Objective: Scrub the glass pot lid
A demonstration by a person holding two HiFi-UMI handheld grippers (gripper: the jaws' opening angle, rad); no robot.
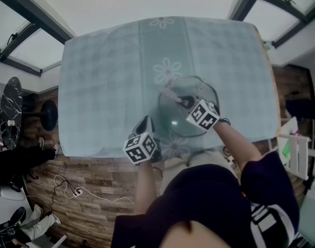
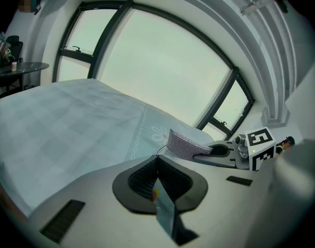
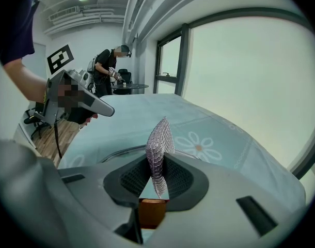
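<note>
Right tongs (image 1: 182,102), clenched on mesh cloth (image 3: 158,143), over glass pot lid (image 1: 173,120); left tongs (image 1: 146,121), clenched empty, just beside its rim.

Finding: no legible text, number or brand is showing anywhere. The near-left marker cube (image 1: 141,149) and the marker cube to its right (image 1: 203,114) are carrying only black-and-white square patterns. White print on the person's dark shirt (image 1: 261,216), near right, is showing too blurred to read.
</note>
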